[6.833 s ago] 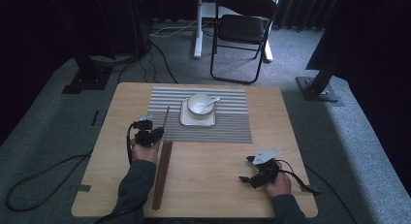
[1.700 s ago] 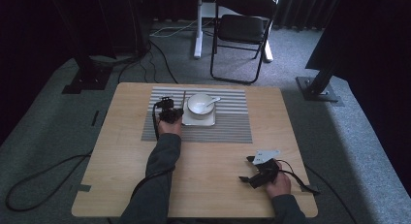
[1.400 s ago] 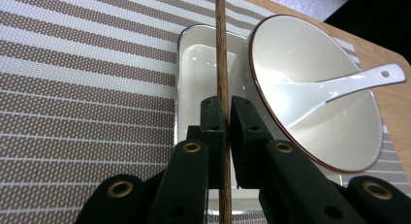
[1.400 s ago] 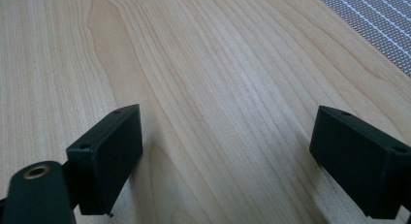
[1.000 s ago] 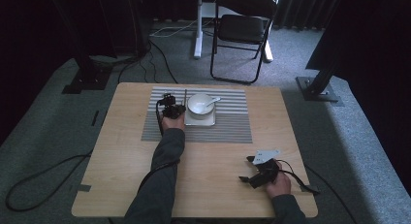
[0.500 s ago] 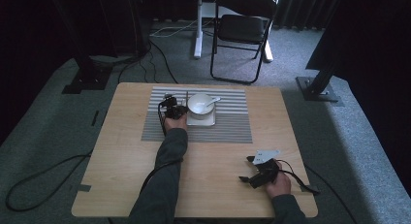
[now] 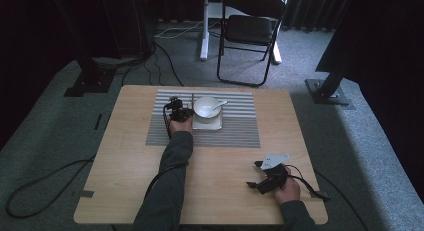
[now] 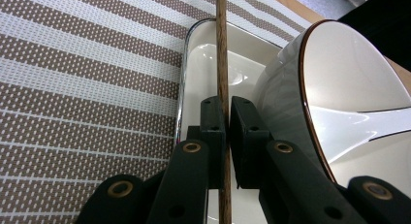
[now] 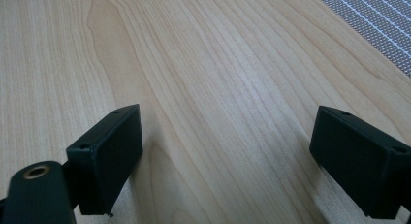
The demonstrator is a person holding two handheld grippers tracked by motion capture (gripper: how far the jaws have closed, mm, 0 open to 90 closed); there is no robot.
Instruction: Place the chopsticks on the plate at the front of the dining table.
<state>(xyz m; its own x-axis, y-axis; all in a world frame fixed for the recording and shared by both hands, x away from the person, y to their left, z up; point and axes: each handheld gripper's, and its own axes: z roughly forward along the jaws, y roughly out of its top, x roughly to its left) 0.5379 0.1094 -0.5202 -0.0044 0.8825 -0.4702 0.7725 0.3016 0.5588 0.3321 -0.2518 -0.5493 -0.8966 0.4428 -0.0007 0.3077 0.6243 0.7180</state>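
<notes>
Since the earliest high view, the left gripper (image 7: 181, 112) has travelled from the bare wood near the front left of the worktop (image 7: 125, 156) up onto the striped placemat (image 7: 235, 136), carrying one wooden chopstick (image 8: 222, 78) to the left side of the white bowl (image 7: 207, 106); the long dark pair that lay on the wood there is gone. The right gripper has not shifted.

Going left to right from the bowl: just left of it, the left gripper's fingers (image 8: 213, 122) are pinching the thin brown chopstick, pressed nearly together around it. In the left gripper view the stick runs straight up between them, over the left rim of the white square dish (image 8: 186, 78) that sits under the bowl. The bowl's curved wall rises immediately right of the stick, and a white spoon (image 7: 219, 104) rests in the bowl.

Well to the right of the bowl and nearer the person, the right gripper (image 7: 260, 178) rests on bare wood, its fingers (image 9: 109, 146) spread wide with nothing between them.

The chopstick looks light, stiff and smooth, so it may pivot or slide in a narrow pinch. Holding near its middle, as here, seems steadiest. The glazed bowl and dish appear hard and chippable, so the stick should be set down gently.
</notes>
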